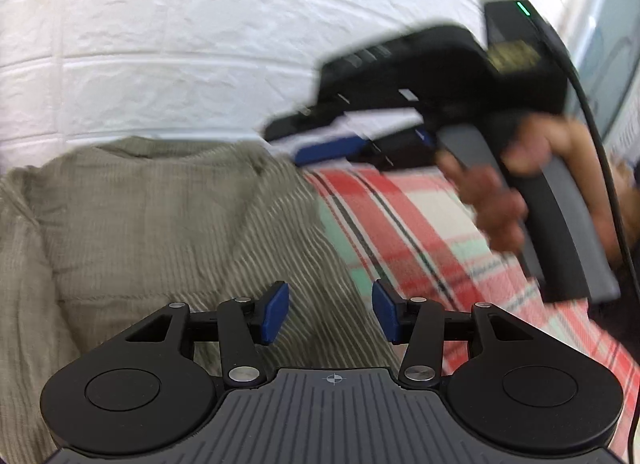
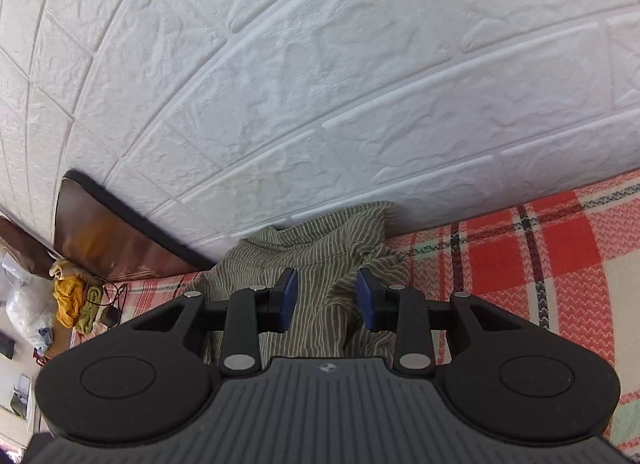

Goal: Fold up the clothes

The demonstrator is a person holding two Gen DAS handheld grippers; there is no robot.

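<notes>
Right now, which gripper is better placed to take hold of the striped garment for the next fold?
Probably the left gripper: it hangs open low over the striped garment. The right gripper, open too, sits over the rumpled edge near the wall.

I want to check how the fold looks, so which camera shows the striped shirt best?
The left wrist view. There the striped shirt fills the left half of the picture, spread flat on the plaid blanket, though slightly blurred. The right wrist view shows only a bunched end of it against the white wall, partly hidden behind the tongs.
</notes>
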